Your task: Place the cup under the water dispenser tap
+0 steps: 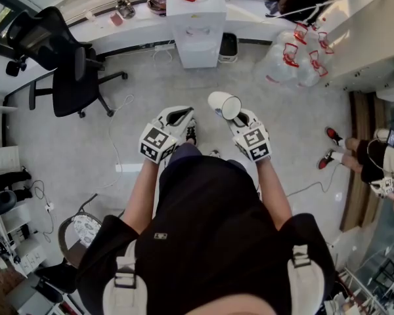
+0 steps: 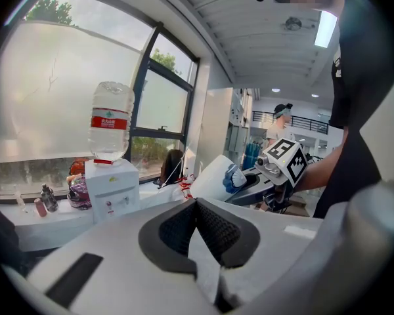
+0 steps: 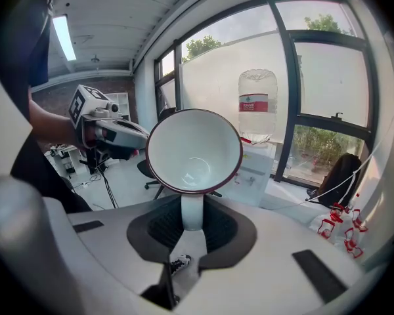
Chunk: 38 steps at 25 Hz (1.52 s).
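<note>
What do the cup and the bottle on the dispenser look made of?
Cup: probably glazed ceramic; glossy white inside, thin dark red rim. Bottle: probably clear plastic; see-through walls, red label band.

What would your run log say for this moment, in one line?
right gripper: shut on cup handle | left gripper: shut, empty | water dispenser: ahead across floor, cup not yet under tap

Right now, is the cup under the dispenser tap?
No, the right gripper holds the cup over the floor, short of the water dispenser.
</note>
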Tool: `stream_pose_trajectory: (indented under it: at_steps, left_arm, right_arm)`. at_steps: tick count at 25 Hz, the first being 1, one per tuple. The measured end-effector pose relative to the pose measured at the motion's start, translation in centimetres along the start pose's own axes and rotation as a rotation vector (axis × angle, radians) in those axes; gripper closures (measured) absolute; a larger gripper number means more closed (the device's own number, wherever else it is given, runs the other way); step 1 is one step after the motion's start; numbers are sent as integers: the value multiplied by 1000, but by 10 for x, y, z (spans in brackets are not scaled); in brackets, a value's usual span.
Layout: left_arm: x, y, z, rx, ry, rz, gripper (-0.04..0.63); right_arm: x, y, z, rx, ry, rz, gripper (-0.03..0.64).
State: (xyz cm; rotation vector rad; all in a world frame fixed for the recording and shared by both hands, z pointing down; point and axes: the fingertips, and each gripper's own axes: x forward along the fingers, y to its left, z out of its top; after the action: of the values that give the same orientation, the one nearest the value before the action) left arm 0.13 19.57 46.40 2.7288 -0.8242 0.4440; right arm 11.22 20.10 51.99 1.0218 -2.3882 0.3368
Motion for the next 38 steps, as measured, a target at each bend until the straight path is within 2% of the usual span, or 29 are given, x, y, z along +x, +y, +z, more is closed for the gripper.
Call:
stream_pose_trajectory:
  at_steps: [21,38]
  left_arm:
    - [39,82,14,-16,18,-59,595]
    - [85,144,35,-1,6,-159,596]
  right_arm:
    - [63,-41,26,31,50,-29,577]
    - [98,-87,40,57,96,-126,577]
